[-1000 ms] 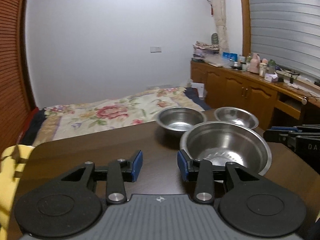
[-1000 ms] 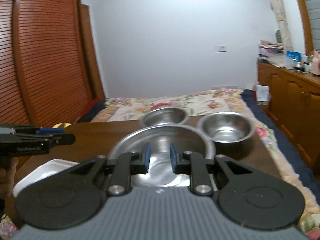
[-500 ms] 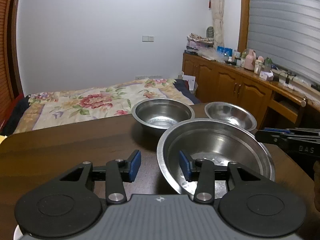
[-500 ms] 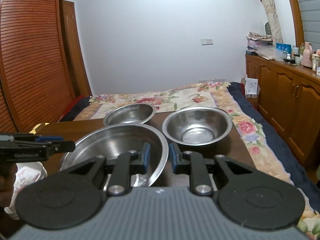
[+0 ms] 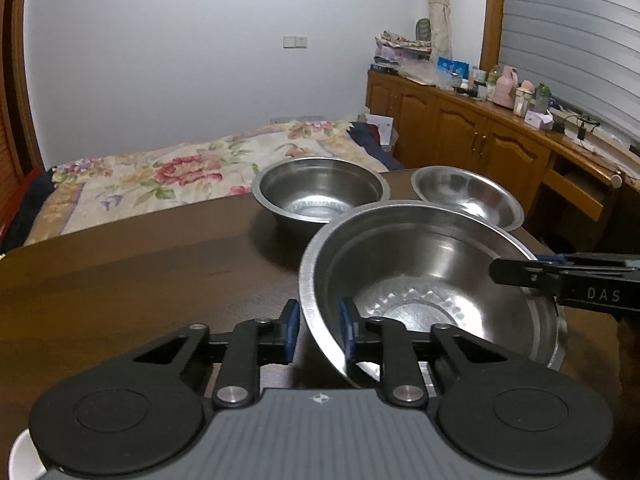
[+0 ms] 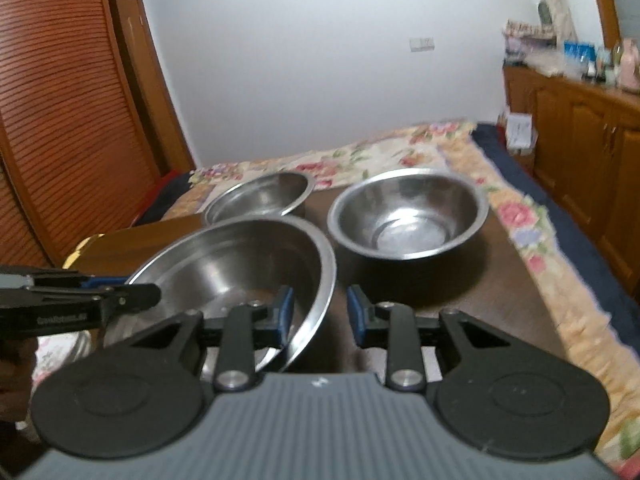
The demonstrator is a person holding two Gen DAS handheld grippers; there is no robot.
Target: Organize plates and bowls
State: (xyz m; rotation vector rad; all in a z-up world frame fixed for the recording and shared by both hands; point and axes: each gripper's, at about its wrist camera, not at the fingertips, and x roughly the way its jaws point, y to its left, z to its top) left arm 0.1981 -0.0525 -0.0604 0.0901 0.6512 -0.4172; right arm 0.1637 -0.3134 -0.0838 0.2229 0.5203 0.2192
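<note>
A large steel bowl (image 5: 440,264) (image 6: 224,264) sits on the dark brown table (image 5: 140,280), nearest to me. My left gripper (image 5: 319,332) has the bowl's near-left rim between its fingers, one pad inside and one outside, and its jaws are closing on it. My right gripper (image 6: 321,314) straddles the bowl's right rim; its jaws are opening and both pads stand off the metal. Each gripper also shows from the side in the other view: the left gripper (image 6: 152,298), the right gripper (image 5: 496,272). Two smaller steel bowls (image 5: 320,188) (image 5: 468,200) stand behind.
A white dish (image 5: 20,456) lies at the table's near left corner. A bed with a floral cover (image 5: 160,176) runs along the table's far edge. Wooden cabinets (image 5: 480,136) with clutter on top line the right wall. A slatted wooden door (image 6: 72,120) is on the left.
Both grippers came forward and down to the large bowl. The left jaws narrowed around its rim. The right jaws widened a little, with the rim now between them.
</note>
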